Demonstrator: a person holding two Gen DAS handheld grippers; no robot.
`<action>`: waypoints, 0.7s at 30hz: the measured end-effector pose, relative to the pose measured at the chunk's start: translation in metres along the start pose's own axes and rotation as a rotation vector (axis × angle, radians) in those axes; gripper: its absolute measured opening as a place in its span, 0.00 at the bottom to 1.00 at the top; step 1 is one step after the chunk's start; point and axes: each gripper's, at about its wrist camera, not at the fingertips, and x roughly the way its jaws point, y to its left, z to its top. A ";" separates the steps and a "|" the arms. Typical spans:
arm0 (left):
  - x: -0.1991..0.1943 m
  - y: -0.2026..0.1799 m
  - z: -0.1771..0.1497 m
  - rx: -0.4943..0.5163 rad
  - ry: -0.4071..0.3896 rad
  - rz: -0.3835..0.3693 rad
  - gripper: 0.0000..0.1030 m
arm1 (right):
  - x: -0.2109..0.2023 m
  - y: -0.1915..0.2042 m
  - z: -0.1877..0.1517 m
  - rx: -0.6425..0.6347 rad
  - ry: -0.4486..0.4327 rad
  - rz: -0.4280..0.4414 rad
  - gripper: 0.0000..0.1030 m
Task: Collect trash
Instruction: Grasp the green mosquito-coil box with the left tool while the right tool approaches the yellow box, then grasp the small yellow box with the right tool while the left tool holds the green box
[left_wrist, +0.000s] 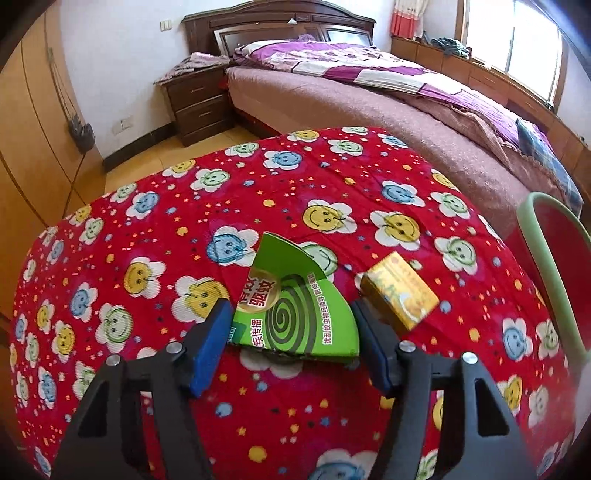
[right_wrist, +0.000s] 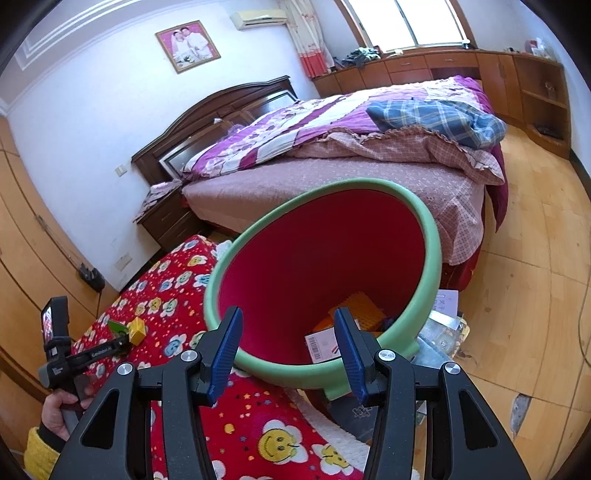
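Note:
A torn green mosquito-coil box (left_wrist: 295, 314) lies flat on the red smiley-flower cloth (left_wrist: 147, 258). My left gripper (left_wrist: 289, 303) straddles it, with the blue pads (left_wrist: 214, 332) against its two side edges. A small yellow box (left_wrist: 400, 295) lies just right of it, beside the right finger. The right wrist view shows the left gripper (right_wrist: 123, 338) over both boxes. My right gripper (right_wrist: 288, 310) is shut on the near rim of a red bin with a green rim (right_wrist: 432, 229). It holds the bin tilted at the table's right edge (left_wrist: 535, 236). An orange piece (right_wrist: 354, 306) and a barcoded paper (right_wrist: 321, 345) lie inside.
A bed (left_wrist: 369, 110) with purple bedding stands behind the table, and a dark nightstand (left_wrist: 195, 107) is to its left. Papers and foil clutter (right_wrist: 443, 325) lie on the wooden floor under the bin. A hand in a yellow sleeve (right_wrist: 55, 410) holds the left gripper.

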 end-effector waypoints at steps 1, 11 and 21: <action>-0.005 0.002 -0.001 -0.001 -0.006 0.003 0.64 | 0.000 0.003 0.000 -0.007 0.000 0.003 0.51; -0.037 0.053 -0.012 -0.096 -0.060 0.024 0.64 | 0.013 0.056 -0.006 -0.102 0.059 0.072 0.51; -0.035 0.098 -0.027 -0.220 -0.087 0.066 0.64 | 0.049 0.136 -0.019 -0.250 0.151 0.140 0.51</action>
